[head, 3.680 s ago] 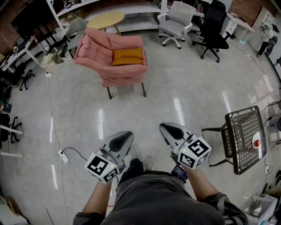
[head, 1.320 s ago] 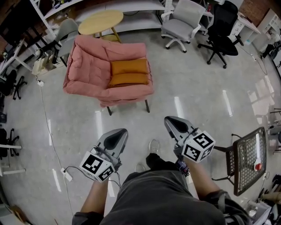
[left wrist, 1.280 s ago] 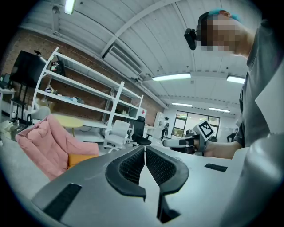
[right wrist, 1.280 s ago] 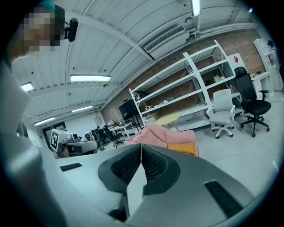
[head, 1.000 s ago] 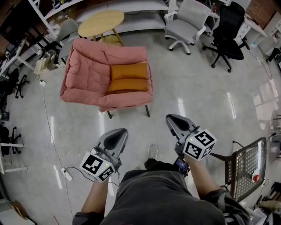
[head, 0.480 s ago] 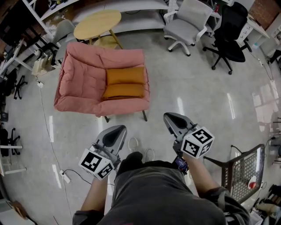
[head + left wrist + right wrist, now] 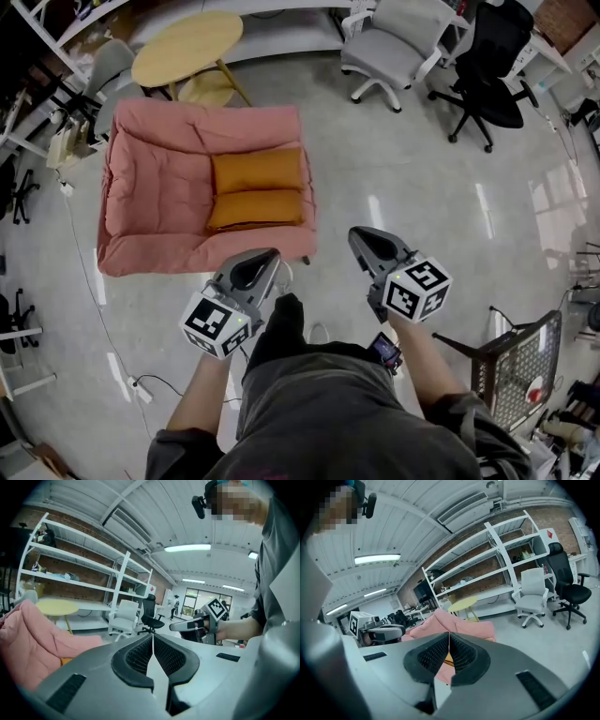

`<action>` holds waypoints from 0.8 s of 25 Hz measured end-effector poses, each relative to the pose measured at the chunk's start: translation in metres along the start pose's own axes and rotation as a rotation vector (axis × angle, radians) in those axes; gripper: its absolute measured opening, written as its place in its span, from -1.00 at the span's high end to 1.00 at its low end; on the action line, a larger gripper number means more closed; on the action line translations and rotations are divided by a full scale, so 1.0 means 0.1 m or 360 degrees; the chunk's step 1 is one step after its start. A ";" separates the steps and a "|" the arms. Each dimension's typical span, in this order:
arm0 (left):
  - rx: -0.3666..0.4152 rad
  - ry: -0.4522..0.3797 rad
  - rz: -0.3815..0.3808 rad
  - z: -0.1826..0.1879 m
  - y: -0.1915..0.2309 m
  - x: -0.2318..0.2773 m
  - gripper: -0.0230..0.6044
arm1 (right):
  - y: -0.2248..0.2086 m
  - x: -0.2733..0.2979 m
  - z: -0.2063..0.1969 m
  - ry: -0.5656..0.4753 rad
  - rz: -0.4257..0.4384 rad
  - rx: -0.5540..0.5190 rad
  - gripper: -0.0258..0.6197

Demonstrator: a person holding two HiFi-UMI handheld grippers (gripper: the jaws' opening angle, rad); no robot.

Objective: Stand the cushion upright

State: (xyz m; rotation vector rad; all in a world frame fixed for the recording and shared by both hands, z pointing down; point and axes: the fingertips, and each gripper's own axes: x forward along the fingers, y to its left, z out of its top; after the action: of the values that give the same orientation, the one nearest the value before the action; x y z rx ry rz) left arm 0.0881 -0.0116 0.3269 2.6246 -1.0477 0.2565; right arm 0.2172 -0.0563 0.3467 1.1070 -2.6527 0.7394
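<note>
Ahead of me, just past both claws, sits the pink armchair (image 7: 155,197). The orange cushion (image 7: 253,208) lies flat on the right side of its seat, showing as two orange pads one behind the other; I cannot tell whether that is one folded piece or two. The left claw (image 7: 268,257) is fully closed with nothing in it, its tip near the armchair's front edge. The right claw (image 7: 358,236) is likewise pinched shut and empty, out over bare floor (image 7: 422,187) to the right of the chair. My read is that I am on the approach, with no contact yet. To do it well, I would open both claws wide before they reach the seat, bring them in low over the front edge, and take the cushion by its two side corners rather than its middle, since soft filling will likely sag from a single pinch. Then I would tip it up about its rear edge and lean it against the backrest (image 7: 202,127), letting go only once it holds itself.
</note>
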 end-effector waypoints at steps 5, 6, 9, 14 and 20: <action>0.0033 0.0163 -0.0122 -0.27 0.80 0.66 0.89 | -0.60 0.88 -0.05 0.0069 -0.0078 0.0054 0.87; 0.0040 0.0202 -0.0147 -0.35 0.96 0.81 0.89 | -0.73 1.07 -0.06 0.0078 -0.0088 0.0059 0.87; 0.0077 0.0325 -0.0209 -0.63 1.43 1.27 0.89 | -1.14 1.64 -0.12 0.0109 -0.0121 0.0067 0.87; 0.0256 0.0561 -0.0359 -1.35 2.03 1.97 0.89 | -1.80 2.55 -0.55 0.0233 -0.0143 0.0086 0.87; 0.0662 0.0944 -0.0660 -2.51 2.34 2.62 0.44 | -2.51 3.49 -1.44 0.0440 -0.0129 0.0176 0.85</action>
State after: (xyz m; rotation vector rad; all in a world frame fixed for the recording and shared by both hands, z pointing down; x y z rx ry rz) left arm 0.1007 -0.2546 0.6834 2.7392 -0.2630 1.1633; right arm 0.1422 -0.3500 0.6834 1.0454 -2.3486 0.9573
